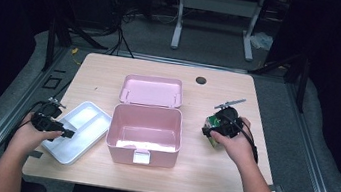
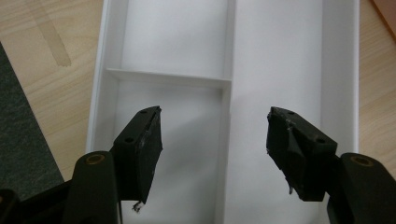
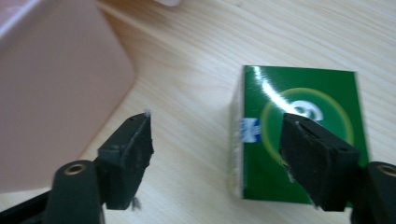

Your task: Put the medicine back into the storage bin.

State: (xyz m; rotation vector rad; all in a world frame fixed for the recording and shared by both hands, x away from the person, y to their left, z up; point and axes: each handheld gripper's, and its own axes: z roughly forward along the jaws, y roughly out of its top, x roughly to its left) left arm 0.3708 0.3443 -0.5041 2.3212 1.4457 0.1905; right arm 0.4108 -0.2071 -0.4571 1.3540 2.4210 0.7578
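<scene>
A small green box (image 3: 299, 135) with a yellow ring on its top lies on the wooden table, to the right of the open pink box (image 1: 145, 133). My right gripper (image 3: 217, 140) is open just above it; one jaw overlaps the green box (image 1: 213, 132), the other is over bare table. My left gripper (image 2: 215, 135) is open over the white divided tray (image 2: 280, 60), with nothing between its jaws. In the high view the left gripper (image 1: 66, 133) sits at the tray's (image 1: 84, 124) left edge and the right gripper (image 1: 211, 130) at the right side of the table.
The pink box's lid (image 1: 151, 91) lies open behind it. A dark round grommet (image 1: 201, 80) sits near the table's far edge. A strip of tape (image 2: 49, 32) is stuck on the wood beside the tray. Grey floor borders the table.
</scene>
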